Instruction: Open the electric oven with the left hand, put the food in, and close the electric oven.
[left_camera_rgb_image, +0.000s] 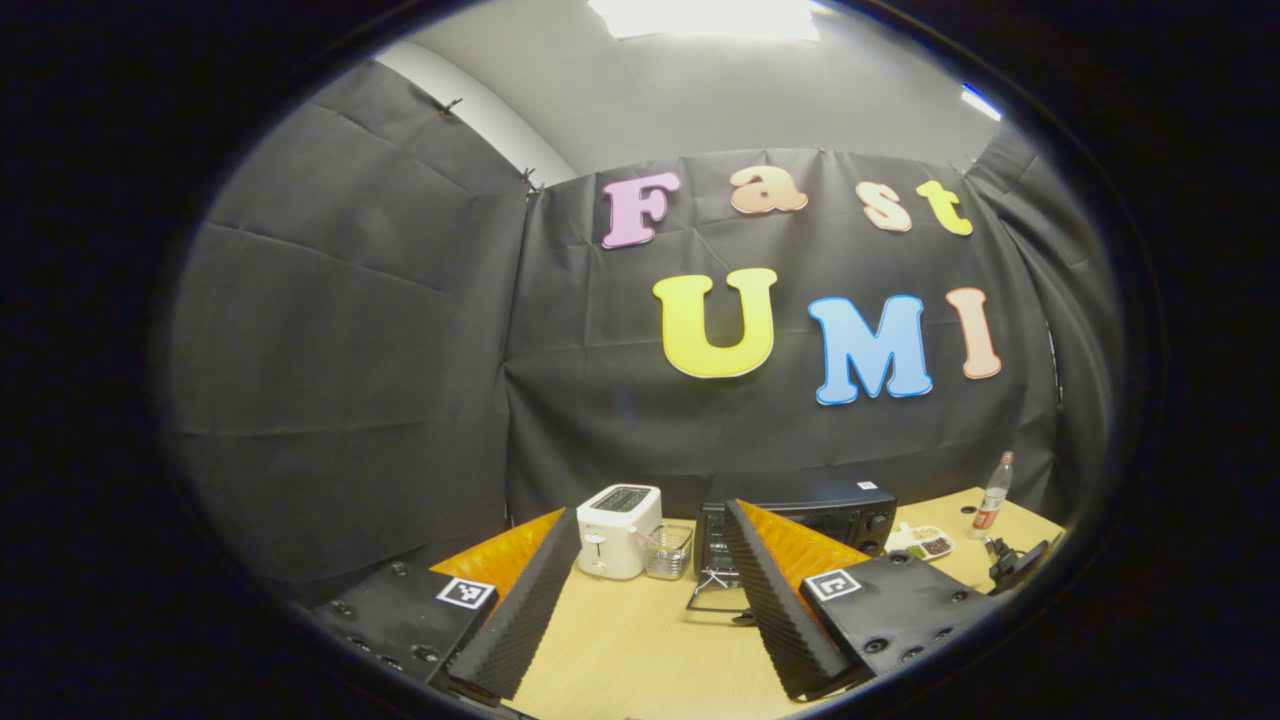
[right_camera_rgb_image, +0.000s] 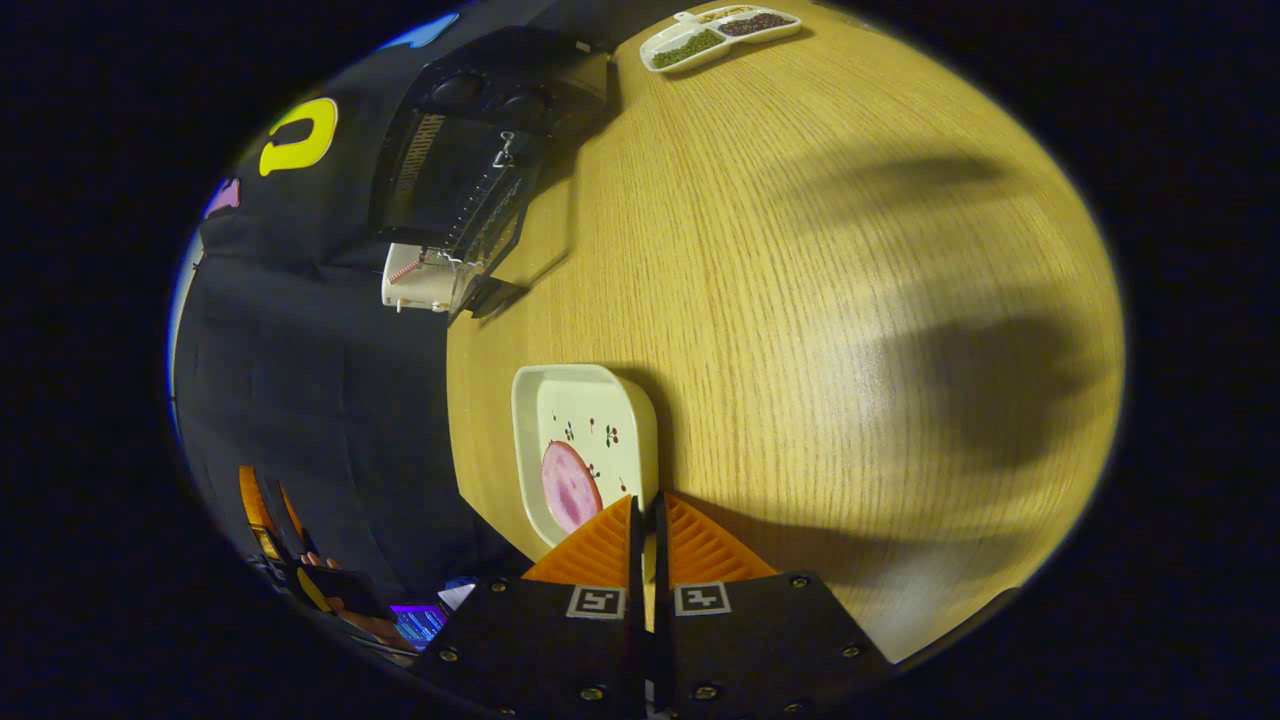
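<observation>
Oven (left_camera_rgb_image: 800, 520) door down; right tool (right_camera_rgb_image: 645, 520) clenched on the dish (right_camera_rgb_image: 585, 445) rim — keep it level; left tool (left_camera_rgb_image: 650, 590) released.

Desk (right_camera_rgb_image: 820, 300): light wood grain, bare over most of its surface. At the back, by the black cloth wall: white toaster (left_camera_rgb_image: 618, 530), clear container (left_camera_rgb_image: 668, 550) just beside it, black electric oven (left_camera_rgb_image: 800, 515) with door down. Beyond: divided snack dish (left_camera_rgb_image: 925, 543), 1 bottle (left_camera_rgb_image: 992, 495). Near edge: white dish (right_camera_rgb_image: 585, 440) holding pink food (right_camera_rgb_image: 570, 487).
</observation>
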